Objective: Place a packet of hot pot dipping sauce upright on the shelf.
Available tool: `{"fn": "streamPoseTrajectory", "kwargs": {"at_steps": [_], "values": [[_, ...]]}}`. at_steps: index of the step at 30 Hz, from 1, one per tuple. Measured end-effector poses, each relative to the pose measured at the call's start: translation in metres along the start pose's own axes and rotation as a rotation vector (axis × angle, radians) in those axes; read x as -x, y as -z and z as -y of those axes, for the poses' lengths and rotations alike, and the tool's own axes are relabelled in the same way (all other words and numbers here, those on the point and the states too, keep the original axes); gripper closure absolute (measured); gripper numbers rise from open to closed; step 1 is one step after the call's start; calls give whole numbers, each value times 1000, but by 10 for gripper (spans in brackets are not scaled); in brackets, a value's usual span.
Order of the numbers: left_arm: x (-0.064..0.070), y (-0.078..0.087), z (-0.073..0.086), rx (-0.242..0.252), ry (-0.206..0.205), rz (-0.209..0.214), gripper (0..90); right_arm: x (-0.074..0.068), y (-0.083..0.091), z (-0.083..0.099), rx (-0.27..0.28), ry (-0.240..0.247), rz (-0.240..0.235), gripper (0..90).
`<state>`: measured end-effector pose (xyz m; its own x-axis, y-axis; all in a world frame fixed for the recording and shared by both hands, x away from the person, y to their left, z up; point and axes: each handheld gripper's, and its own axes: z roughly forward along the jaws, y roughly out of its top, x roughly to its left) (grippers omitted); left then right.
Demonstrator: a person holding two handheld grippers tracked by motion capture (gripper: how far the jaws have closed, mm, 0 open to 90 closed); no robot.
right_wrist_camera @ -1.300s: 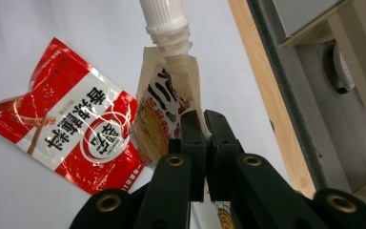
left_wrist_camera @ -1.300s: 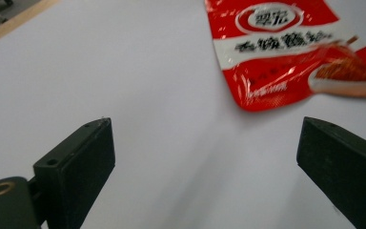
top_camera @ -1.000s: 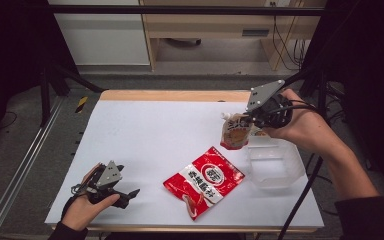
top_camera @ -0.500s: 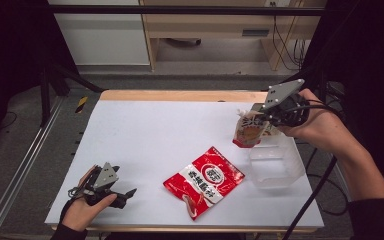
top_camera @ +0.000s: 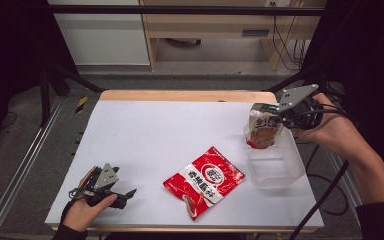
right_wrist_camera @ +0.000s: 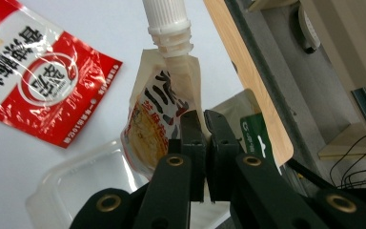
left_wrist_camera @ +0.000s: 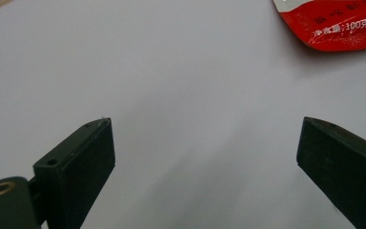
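**Spouted pouch held over the clear container**

The right gripper (top_camera: 279,119) is clenched on the upper edge of the spouted pouch (top_camera: 262,131). In the right gripper view the two black jaws stand pressed together with a fold of the pouch film between them. Gripping the flat bottom seam, away from the cap, gives the jaws thin material to pinch and lets the heavier body hang free below the grip.

The pouch hangs above the far end of the clear plastic container (top_camera: 280,172), at the right side of the white table (top_camera: 170,130). Whether its lower end already touches the container rim cannot be determined. This position suggests the pouch is being lowered into the container.

Orientation: the long axis of the pouch runs close to vertical, tilted slightly. The white screw cap (right_wrist_camera: 166,19) points down and away from the gripper, toward the table; the sealed end points up, into the jaws. The printed face is turned toward the person's side.

The red snack packet (top_camera: 204,180) lies flat on the table, just left of the container and apart from it, its long axis diagonal to the table edge. It appears to be waiting its turn.

The left gripper (top_camera: 122,194) rests low at the near left corner, jaws spread wide with nothing between them, well apart from the packet.
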<state>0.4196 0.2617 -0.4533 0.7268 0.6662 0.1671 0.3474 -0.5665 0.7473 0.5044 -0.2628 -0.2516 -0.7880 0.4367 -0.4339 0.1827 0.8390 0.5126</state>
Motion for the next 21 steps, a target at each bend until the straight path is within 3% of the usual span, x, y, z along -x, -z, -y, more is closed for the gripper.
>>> {"fn": "streamPoseTrajectory", "kwargs": {"at_steps": [8, 13, 21], "values": [[2, 0, 1, 7, 13, 2, 54, 5, -18, 19, -2, -27, 29, 881], [3, -1, 1, 1, 5, 3, 54, 13, -27, 27, -38, -35, 46, 881], [3, -1, 1, 1, 4, 6, 55, 17, -41, 44, -62, -85, 37, 881]]}}
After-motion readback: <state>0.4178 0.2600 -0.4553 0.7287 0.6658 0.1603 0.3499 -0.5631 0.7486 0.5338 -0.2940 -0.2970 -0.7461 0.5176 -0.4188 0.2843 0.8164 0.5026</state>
